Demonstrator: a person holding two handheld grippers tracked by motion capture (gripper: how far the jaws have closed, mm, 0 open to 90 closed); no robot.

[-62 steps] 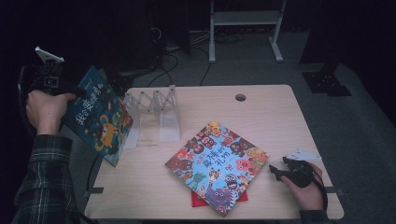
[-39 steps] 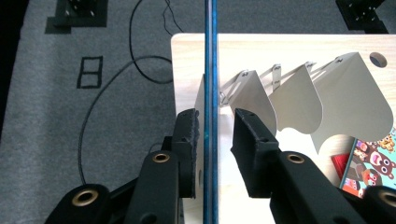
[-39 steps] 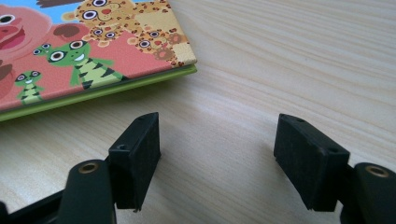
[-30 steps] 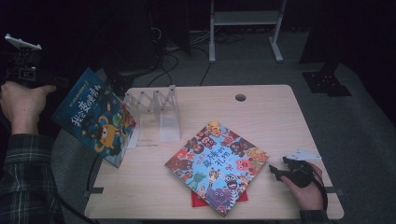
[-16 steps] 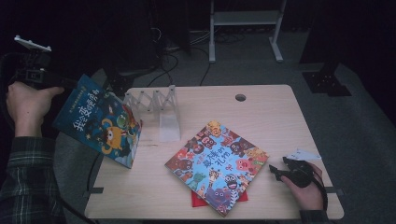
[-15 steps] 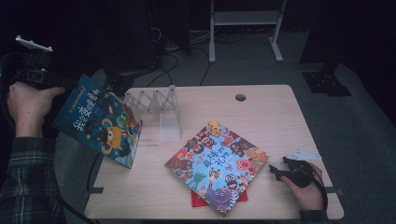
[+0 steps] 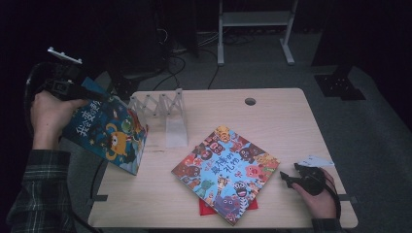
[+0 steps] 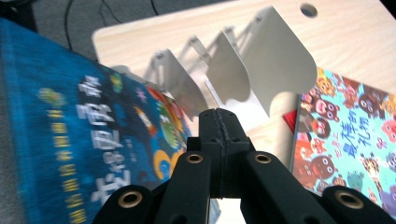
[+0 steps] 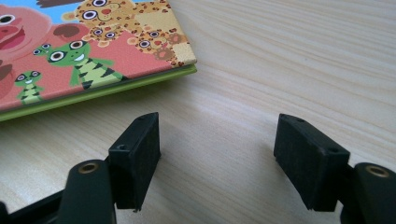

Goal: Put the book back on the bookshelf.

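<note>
You carry the blue book (image 7: 108, 137) tilted off the table's (image 7: 272, 111) left edge, beside the white rack (image 7: 163, 110) whose slots could take it, your left gripper's (image 7: 65, 87) jaws clamped on it, while your right gripper (image 7: 291, 178) rests, jaws apart and empty, by the flat book (image 7: 226, 172).

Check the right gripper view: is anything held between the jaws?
No, the right gripper stands open over bare table, beside the animal book.

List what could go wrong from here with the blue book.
The left gripper pinches only the top edge of the blue picture book, which hangs past the table edge; it may swing or slip out. Brought toward the white accordion book rack, its corner might knock the dividers over.
</note>
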